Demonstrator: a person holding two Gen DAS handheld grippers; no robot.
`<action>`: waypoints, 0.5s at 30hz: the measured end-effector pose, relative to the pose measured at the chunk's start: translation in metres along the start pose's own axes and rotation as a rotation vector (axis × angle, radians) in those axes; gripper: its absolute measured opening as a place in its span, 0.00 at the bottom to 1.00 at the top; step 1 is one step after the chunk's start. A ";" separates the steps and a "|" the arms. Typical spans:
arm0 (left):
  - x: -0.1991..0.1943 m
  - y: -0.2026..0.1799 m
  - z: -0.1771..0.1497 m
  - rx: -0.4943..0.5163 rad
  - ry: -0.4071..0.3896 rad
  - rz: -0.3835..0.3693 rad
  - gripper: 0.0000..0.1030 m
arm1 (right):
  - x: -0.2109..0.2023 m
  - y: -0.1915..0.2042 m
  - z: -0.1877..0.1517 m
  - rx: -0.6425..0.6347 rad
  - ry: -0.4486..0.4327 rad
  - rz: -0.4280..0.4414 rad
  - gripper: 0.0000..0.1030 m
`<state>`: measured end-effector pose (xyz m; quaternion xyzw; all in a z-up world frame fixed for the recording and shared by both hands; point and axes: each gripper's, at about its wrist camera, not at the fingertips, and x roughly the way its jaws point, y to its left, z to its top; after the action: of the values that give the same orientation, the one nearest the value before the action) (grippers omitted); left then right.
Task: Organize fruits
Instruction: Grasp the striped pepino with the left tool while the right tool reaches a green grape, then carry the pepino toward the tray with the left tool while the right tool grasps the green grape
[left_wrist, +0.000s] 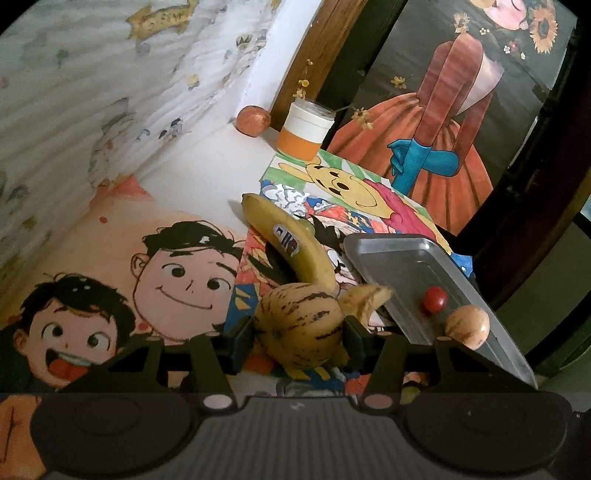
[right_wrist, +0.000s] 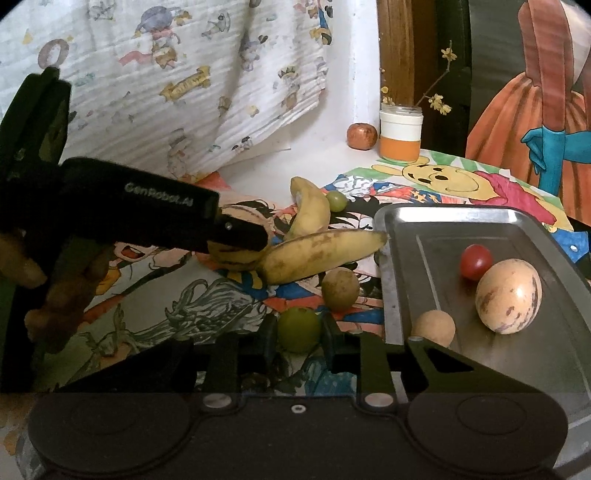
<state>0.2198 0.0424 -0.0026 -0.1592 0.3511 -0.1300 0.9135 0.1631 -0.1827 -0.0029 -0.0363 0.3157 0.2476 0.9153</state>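
My left gripper (left_wrist: 297, 341) is shut on a yellow melon with dark stripes (left_wrist: 299, 325), its pads pressing both sides. A stickered banana (left_wrist: 288, 243) lies just beyond it. In the right wrist view, my right gripper (right_wrist: 300, 341) is shut on a small green round fruit (right_wrist: 299, 328) resting on the cartoon table cover. A spotted banana (right_wrist: 325, 251), a brownish fruit (right_wrist: 340, 288) and a green grape (right_wrist: 337, 200) lie ahead of it. The metal tray (right_wrist: 443, 229) on the right holds a cherry tomato (right_wrist: 475, 261), a pale striped melon (right_wrist: 509, 301) and a small tan fruit (right_wrist: 434, 328).
A jar with an orange band (right_wrist: 400, 136) and a reddish-orange fruit (right_wrist: 362, 136) stand at the back by the wall. A printed cloth (right_wrist: 184, 92) hangs at the left. A person's hand (right_wrist: 62, 295) holds the left tool. A painted panel (left_wrist: 443, 147) stands behind the tray.
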 end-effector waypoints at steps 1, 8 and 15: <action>-0.003 -0.001 -0.002 -0.001 -0.003 0.003 0.55 | -0.002 0.000 -0.001 0.004 -0.001 0.002 0.27; -0.021 -0.011 -0.016 -0.006 -0.017 -0.003 0.55 | -0.023 0.000 -0.006 0.028 -0.032 0.004 0.27; -0.031 -0.025 -0.032 -0.023 -0.014 -0.029 0.55 | -0.049 -0.007 -0.015 0.066 -0.064 -0.008 0.27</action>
<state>0.1723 0.0237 0.0034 -0.1756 0.3440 -0.1381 0.9120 0.1244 -0.2133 0.0135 0.0006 0.2941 0.2346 0.9266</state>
